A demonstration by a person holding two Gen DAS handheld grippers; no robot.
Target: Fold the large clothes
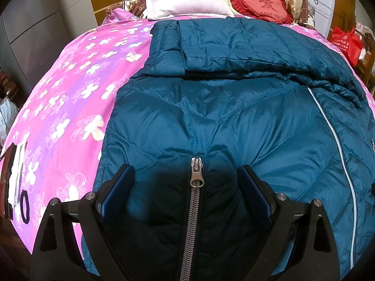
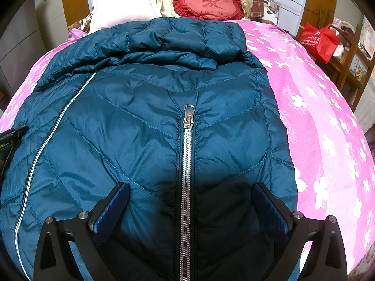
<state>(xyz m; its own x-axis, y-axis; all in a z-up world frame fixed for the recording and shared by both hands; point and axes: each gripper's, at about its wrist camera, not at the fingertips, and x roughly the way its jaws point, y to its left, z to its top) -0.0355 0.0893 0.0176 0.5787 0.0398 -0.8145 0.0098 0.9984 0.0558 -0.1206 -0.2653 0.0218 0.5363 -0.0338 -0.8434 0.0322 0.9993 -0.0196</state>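
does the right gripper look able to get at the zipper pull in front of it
Probably yes. The right gripper is open, its fingers either side of the zipper line on the jacket, and the zipper pull lies just ahead, uncovered, with nothing between.

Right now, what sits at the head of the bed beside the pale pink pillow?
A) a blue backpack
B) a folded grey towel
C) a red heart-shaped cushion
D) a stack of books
C: a red heart-shaped cushion with a frilled edge leans at the headboard next to the pale pink pillow, beyond the teal jacket.
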